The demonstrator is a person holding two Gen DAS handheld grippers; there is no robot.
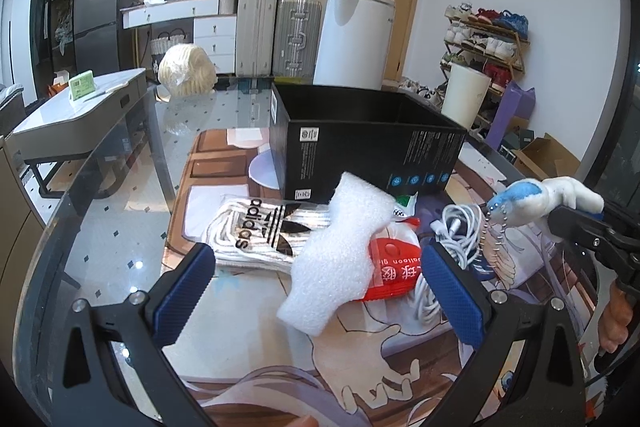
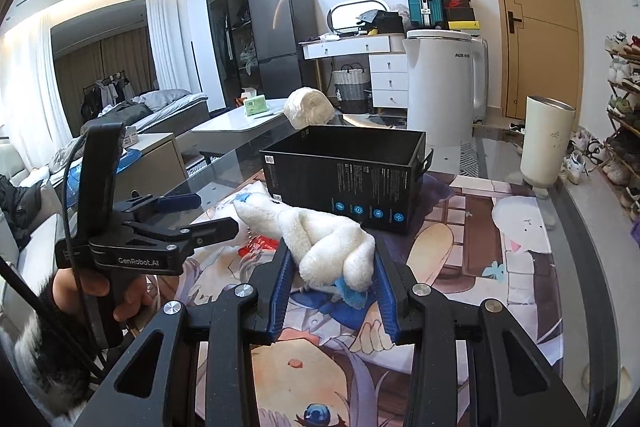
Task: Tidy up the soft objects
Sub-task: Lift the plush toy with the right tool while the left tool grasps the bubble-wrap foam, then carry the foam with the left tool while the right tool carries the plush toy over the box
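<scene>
1 tool (image 2: pixel 334 279) pinching plush toy (image 2: pixel 320 239)

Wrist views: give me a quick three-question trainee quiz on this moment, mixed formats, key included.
1. True or false: the left gripper is clamped on the white foam piece.
2. What does the right gripper hold? A) white charging cable B) white-and-blue plush toy C) red packet
3. Fill in: the black box is open at the ____.

Key: 1 false, its jaws stand open with the foam lying on the table between them. 2 B, the plush toy. 3 top.
</scene>
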